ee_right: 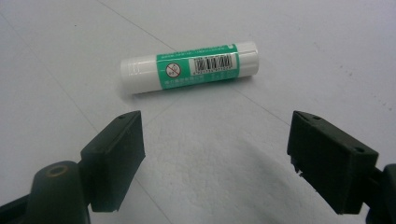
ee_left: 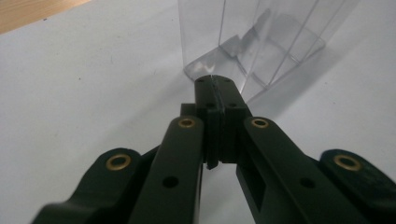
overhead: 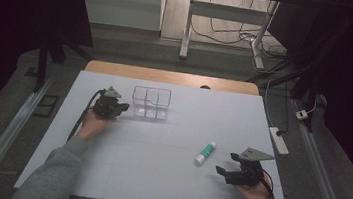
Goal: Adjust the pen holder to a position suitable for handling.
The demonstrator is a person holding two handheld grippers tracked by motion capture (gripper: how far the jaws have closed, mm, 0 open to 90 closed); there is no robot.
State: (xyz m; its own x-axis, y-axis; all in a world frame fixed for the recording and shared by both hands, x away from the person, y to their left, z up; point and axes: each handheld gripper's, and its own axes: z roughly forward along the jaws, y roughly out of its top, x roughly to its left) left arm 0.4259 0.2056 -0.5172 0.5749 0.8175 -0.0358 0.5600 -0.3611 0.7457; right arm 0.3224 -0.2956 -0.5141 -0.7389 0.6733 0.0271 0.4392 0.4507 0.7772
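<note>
A green-and-white glue stick point(overhead: 205, 153) is lying on its side on the pale counter point(overhead: 155, 177), toward the right edge. The right gripper point(overhead: 225, 165) is sitting near it, close to the near right corner, its jaws spread wide with nothing between them. Toward the far edge, the left gripper point(overhead: 124, 107) is resting with jaws clenched together, tips touching a clear plastic divided organizer box point(overhead: 151, 102).
</note>
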